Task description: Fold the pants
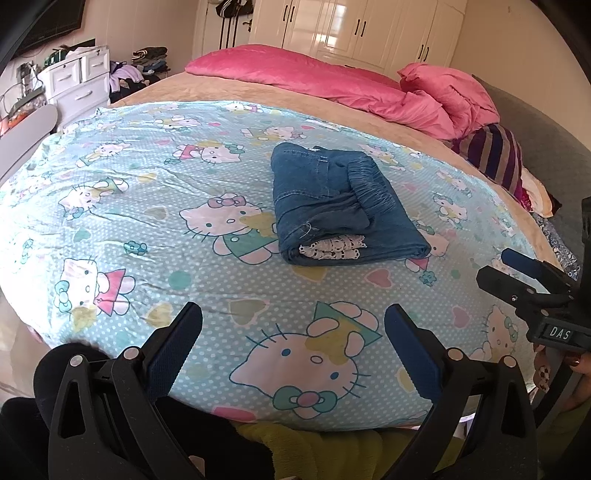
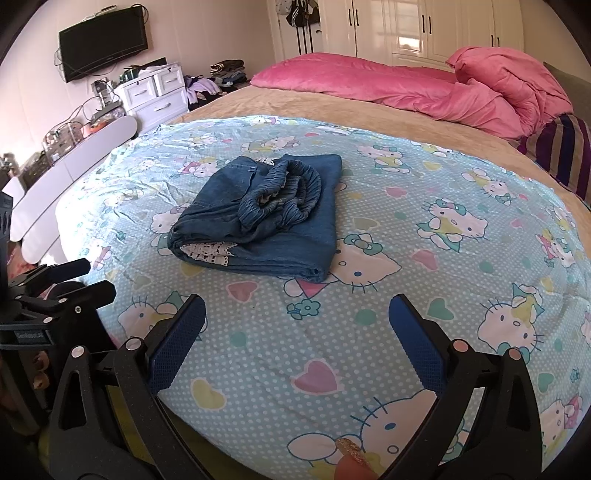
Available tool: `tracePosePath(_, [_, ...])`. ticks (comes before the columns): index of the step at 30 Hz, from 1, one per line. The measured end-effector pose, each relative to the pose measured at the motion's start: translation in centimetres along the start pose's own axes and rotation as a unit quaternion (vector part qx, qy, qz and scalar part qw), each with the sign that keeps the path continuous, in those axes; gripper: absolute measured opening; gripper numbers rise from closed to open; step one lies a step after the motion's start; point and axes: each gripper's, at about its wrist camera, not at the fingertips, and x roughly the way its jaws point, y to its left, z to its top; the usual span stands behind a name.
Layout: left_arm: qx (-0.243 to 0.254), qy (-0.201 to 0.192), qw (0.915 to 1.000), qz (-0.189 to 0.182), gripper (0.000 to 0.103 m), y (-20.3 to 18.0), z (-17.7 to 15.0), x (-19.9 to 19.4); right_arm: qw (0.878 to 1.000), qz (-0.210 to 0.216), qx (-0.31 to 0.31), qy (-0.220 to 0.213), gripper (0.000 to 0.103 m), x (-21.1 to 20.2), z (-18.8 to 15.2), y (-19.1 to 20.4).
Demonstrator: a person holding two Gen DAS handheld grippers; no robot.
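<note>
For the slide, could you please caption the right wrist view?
Folded denim pants lie on a cartoon-print sheet, beyond the open right claw.

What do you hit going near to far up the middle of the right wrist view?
right gripper open → cartoon-print sheet → folded jeans → tan blanket → pink quilt → white wardrobe

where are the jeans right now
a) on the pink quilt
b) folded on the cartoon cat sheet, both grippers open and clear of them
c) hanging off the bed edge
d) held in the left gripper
b: the jeans lie folded on the cartoon cat sheet, with the left gripper and right gripper open and apart from them.
</note>
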Motion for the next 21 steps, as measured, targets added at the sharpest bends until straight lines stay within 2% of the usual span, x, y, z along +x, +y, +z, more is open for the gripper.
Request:
tracePosePath(7, [-0.003, 0.001, 1.0, -0.003, 0.099, 0.1, 0.1, -0.1, 1.0, -0.004, 0.004, -0.001, 0.094, -0.1, 0.0, -0.6])
tracePosePath(15, [-0.019, -0.003, 0.9993, 0.031, 0.099, 1.6, 0.4, 0.0, 1.0, -0.014, 0.011, -0.004, 0.094, 0.0, 0.0, -1.6])
tracePosePath(18, [-0.024, -0.012, 0.9996, 0.01, 0.099, 2.1, 0.6, -0.3, 0.999, -0.024, 0.022, -0.004, 0.094, 0.3, -0.2, -2.7])
tracePosePath(21, [-0.029, 0.005, 0.9994, 0.017, 0.099, 2.6, 0.9, 1.0, 0.999, -0.039, 0.031, -0.006, 0.094, 0.3, -0.4, -4.2])
